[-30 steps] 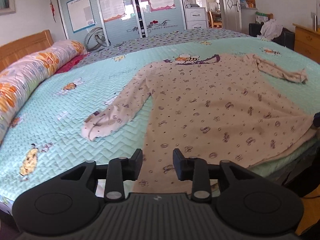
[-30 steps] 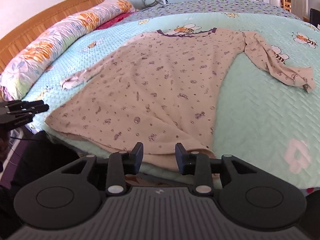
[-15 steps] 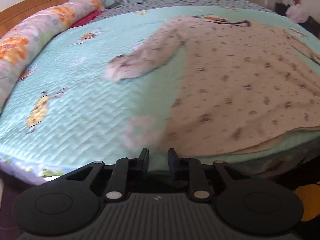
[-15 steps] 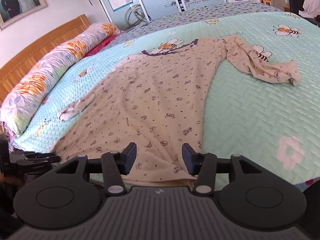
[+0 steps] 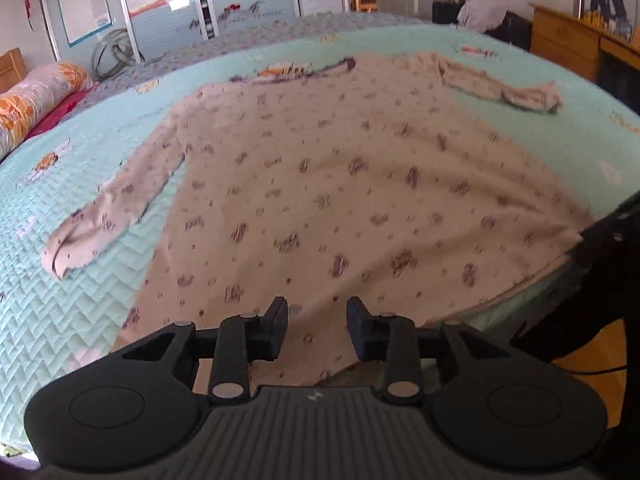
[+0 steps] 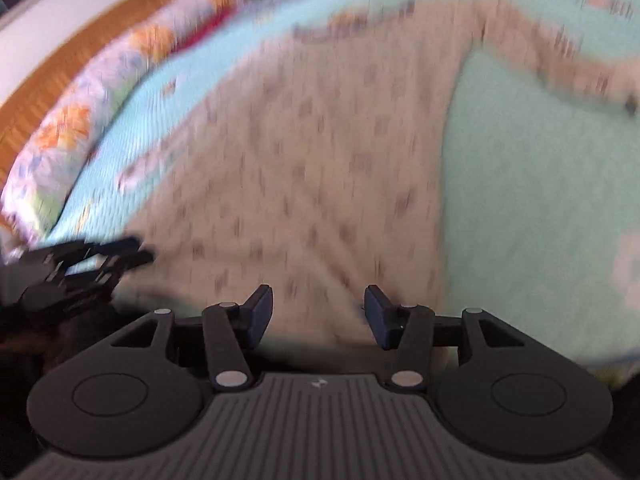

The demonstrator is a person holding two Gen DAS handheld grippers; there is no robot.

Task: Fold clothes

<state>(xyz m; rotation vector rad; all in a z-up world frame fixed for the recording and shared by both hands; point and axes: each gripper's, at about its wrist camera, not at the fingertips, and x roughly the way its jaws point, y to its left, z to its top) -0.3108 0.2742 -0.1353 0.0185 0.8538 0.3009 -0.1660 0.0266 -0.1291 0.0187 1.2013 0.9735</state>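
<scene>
One beige long-sleeved top, dotted with small dark motifs, lies spread flat and face up across the mint-green quilted bedspread, its hem at the near edge of the bed and its neckline toward the far side. In my left wrist view one sleeve trails down to the left, its cuff crumpled on the quilt; the other sleeve stretches off to the far right. My left gripper hovers over the hem near the garment's left corner; its jaws have just been opening and stand partly apart, with cloth beneath them but nothing clamped. My right gripper hangs above the hem on the other side, its jaws set wider, the gap between them empty; that view is badly smeared, so I cannot tell whether the fingertips touch the fabric. My left gripper also shows at the left edge of the right wrist view, beside the hem. A long floral bolster lies along the wooden headboard. A wooden dresser stands beyond the bed at right.
</scene>
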